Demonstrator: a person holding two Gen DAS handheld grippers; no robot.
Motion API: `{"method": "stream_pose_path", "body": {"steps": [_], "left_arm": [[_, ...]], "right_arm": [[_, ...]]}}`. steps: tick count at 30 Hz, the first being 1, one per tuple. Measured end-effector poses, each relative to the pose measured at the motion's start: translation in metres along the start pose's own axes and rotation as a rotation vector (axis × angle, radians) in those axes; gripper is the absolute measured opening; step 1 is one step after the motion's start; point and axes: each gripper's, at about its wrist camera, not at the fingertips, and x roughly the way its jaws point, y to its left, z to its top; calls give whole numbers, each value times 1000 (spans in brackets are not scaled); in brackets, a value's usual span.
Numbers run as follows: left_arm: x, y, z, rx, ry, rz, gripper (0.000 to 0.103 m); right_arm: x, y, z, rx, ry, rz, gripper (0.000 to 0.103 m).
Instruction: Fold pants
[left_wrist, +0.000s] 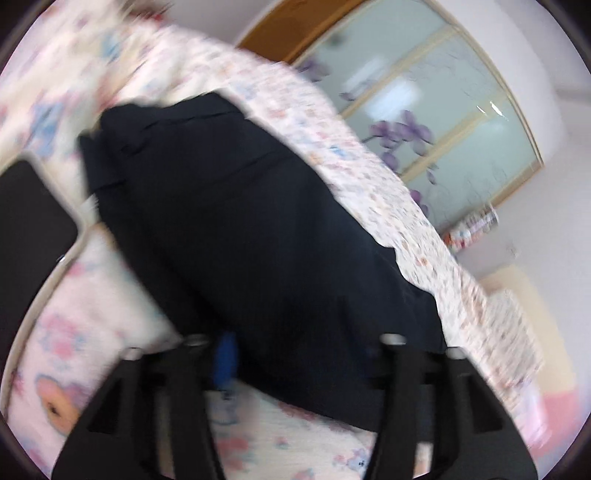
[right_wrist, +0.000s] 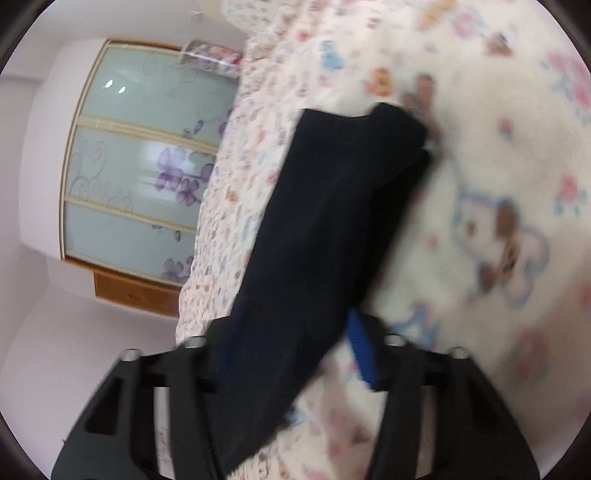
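Observation:
Dark navy pants (left_wrist: 236, 229) lie on a bed with a pastel cartoon-print sheet (left_wrist: 85, 317). In the left wrist view the cloth covers the space between my left gripper's (left_wrist: 295, 354) black fingers; one blue pad (left_wrist: 225, 362) shows at the left, the other is hidden under the fabric. In the right wrist view a narrow folded stretch of the pants (right_wrist: 325, 221) runs from between my right gripper's (right_wrist: 295, 362) fingers toward the top. The blue pad (right_wrist: 364, 350) of the right finger is bare and the cloth drapes over the left finger. Both views are motion blurred.
A small-print quilt (left_wrist: 369, 162) lies along the bed's edge beyond the pants. A black flat object (left_wrist: 29, 221) rests on the bed at the left. A wardrobe with frosted floral glass doors (right_wrist: 140, 170) stands beyond the bed.

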Motion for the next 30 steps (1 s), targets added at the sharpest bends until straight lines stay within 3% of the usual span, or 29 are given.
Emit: {"method": "stream_pose_path", "body": {"steps": [2, 3, 6, 9, 10, 13, 16, 18, 20, 22, 26, 30], "left_arm": [[3, -17, -10, 106, -28, 37, 82], [7, -27, -16, 174, -40, 60, 85], [13, -34, -19, 207, -37, 79, 92], [10, -29, -19, 189, -40, 48, 92], [11, -28, -18, 184, -40, 40, 92], [7, -23, -22, 186, -40, 43, 92], [8, -24, -24, 198, -36, 56, 93], [8, -23, -25, 199, -35, 56, 93], [5, -22, -27, 196, -35, 51, 93], [5, -21, -27, 194, -36, 49, 93], [5, -21, -27, 197, -32, 47, 95], [5, -21, -27, 202, -31, 43, 97]], "right_arm": [[5, 7, -10, -21, 28, 2, 59], [6, 8, -11, -22, 27, -2, 57], [12, 5, -7, -7, 18, -35, 45], [18, 4, -1, -20, 3, -64, 19], [20, 7, 0, -44, -3, -85, 6], [21, 32, 2, -144, -34, -76, 5], [7, 74, 4, -312, -134, 38, 5], [4, 74, 1, -368, -180, -13, 5], [16, 39, 0, -302, -129, -150, 5], [22, 4, -4, -213, -66, -200, 5], [10, -15, -4, -126, -34, -136, 11], [-2, -31, 15, 88, -33, -5, 35]]}}
